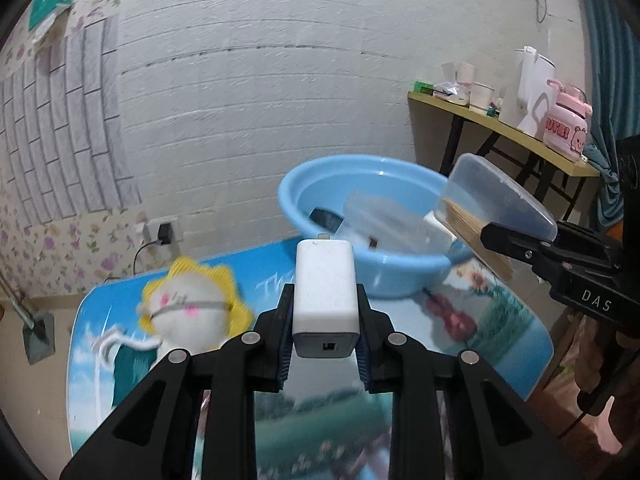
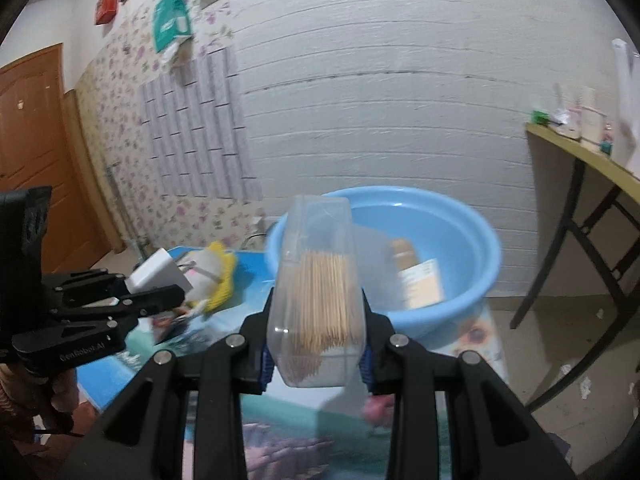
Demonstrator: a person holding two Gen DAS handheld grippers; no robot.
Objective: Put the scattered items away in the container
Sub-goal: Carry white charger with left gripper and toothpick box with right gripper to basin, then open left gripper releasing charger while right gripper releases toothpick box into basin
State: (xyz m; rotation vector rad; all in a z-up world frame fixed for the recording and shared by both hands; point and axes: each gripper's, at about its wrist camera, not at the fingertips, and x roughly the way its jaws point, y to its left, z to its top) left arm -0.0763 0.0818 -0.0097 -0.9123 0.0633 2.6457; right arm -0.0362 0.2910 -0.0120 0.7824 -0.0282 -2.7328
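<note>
In the left wrist view we see our left gripper [image 1: 325, 344] clenched on a white USB charger [image 1: 325, 292], lower centre, a blue basin [image 1: 320, 192] behind, only here a pink bottle [image 1: 566, 128] upper right, in the right wrist view our right gripper [image 2: 316, 356] grasping a clear toothpick box [image 2: 318, 300], centre, only here a brown door [image 2: 32, 152] at left, a plush toy [image 2: 212, 276] beside the basin.

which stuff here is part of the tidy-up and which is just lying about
Job:
white charger in left gripper
toothpick box in right gripper
blue basin
plush toy

Lying about:
pink bottle
white kettle
side table
</note>
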